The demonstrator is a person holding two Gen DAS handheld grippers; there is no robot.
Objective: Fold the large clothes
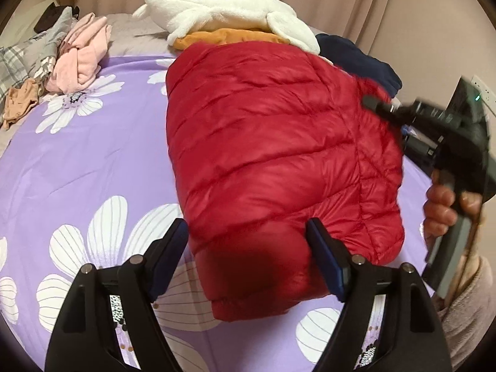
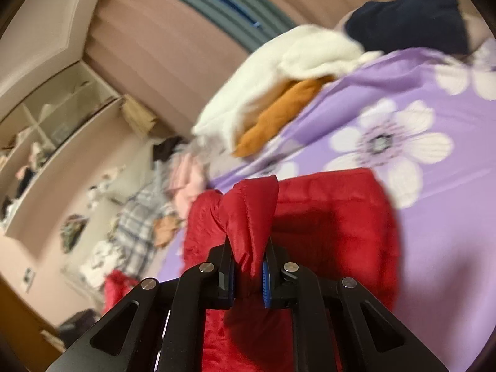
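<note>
Bare purple bedspread [image 1: 93,161] left of red jacket [image 1: 272,130]; beyond, white fleece [image 1: 223,9] pile.

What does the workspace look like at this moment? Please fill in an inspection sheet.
Surface: bed with a purple bedspread printed with white flowers.
Job's things: red quilted puffer jacket, folded into a bundle on the bedspread.
Clutter: white fleece garment on an orange garment; dark navy garment; pink clothes; grey plaid fabric.
Grippers: left gripper open, astride the jacket's near end; right gripper shut on a pinched fold of the jacket.
Cables: nothing seen.
Surroundings: beige curtains; open shelves holding items; a hand on the right gripper's handle.
</note>
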